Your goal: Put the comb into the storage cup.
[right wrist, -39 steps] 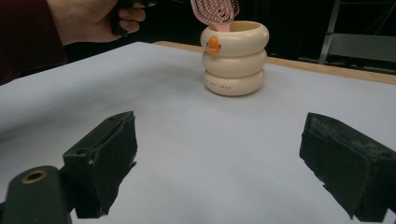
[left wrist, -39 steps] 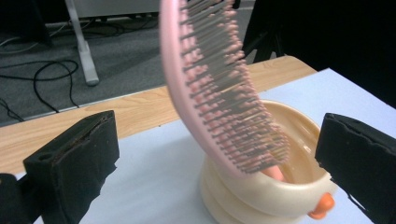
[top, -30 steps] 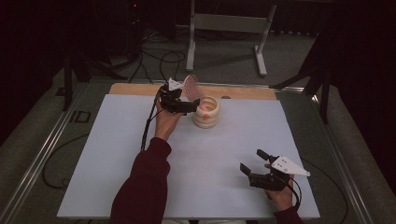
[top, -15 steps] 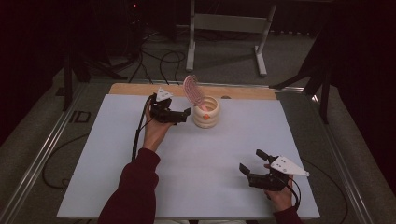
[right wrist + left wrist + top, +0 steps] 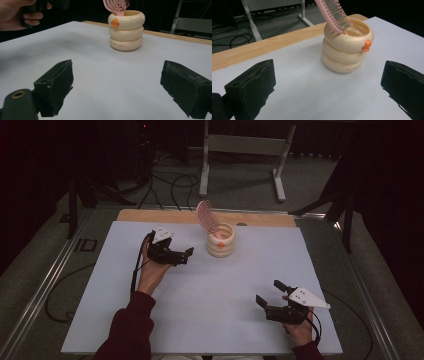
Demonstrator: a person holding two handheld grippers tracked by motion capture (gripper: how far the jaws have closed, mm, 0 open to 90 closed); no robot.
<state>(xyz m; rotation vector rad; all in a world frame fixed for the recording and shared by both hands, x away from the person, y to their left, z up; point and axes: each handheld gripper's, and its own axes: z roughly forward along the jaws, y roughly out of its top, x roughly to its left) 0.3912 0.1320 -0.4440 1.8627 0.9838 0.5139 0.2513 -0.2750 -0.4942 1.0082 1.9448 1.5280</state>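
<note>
A cream ringed cup [image 5: 220,241] with a small orange knob stands at the far middle of the white table [image 5: 210,295]. A pink hairbrush [image 5: 206,216] stands in it, bristle head up, leaning left. My left gripper [image 5: 186,256] is held open a short way left of the cup, with nothing between its jaws. In the left gripper view, the cup [image 5: 347,53] and the brush [image 5: 334,13] sit ahead of the wide-apart jaws. My right gripper [image 5: 268,291] rests open near the front right, pointing at the cup [image 5: 126,31] and the brush [image 5: 116,6].
A wooden strip [image 5: 175,216] runs along the table's far edge. Beyond it stand metal frame legs [image 5: 205,165], with cables [image 5: 165,180] on the floor. The hand on the left gripper [image 5: 17,12] appears at the upper left of the right gripper view.
My left gripper has let go of the brush and drawn back left and toward the person. The brush stays standing in the cup. The right gripper has not moved.
</note>
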